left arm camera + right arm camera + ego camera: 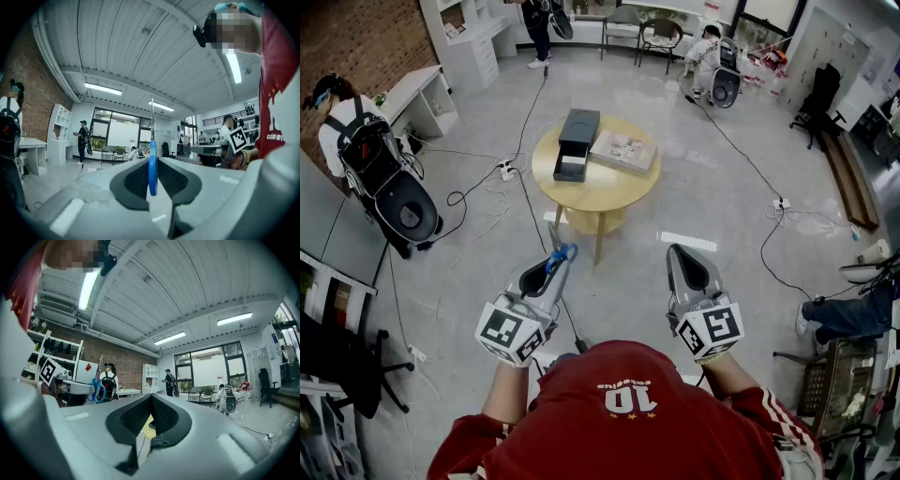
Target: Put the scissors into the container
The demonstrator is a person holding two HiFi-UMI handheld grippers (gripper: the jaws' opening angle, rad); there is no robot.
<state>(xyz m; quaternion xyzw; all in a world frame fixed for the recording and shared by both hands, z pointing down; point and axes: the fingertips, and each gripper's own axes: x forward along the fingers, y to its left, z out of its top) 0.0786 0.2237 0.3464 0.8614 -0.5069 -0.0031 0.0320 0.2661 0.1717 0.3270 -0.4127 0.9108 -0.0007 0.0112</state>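
Nearest, the left gripper [557,265] has its jaws closed narrowly on the blue handle of the scissors [152,171]. Level with it on the other side, the right gripper [678,253] has its jaws pressed together with nothing between them. Both grippers are held out over the floor, short of the desk.

The scissors sit at the left jaw tips with their long axis upright. The handle loops are down in the grip, and the closed blades point up toward the ceiling.

Farther ahead stands the round wooden desk [609,195]. On it lie the black container [577,141], well apart from the scissors, and a book [623,151] just beside the container.
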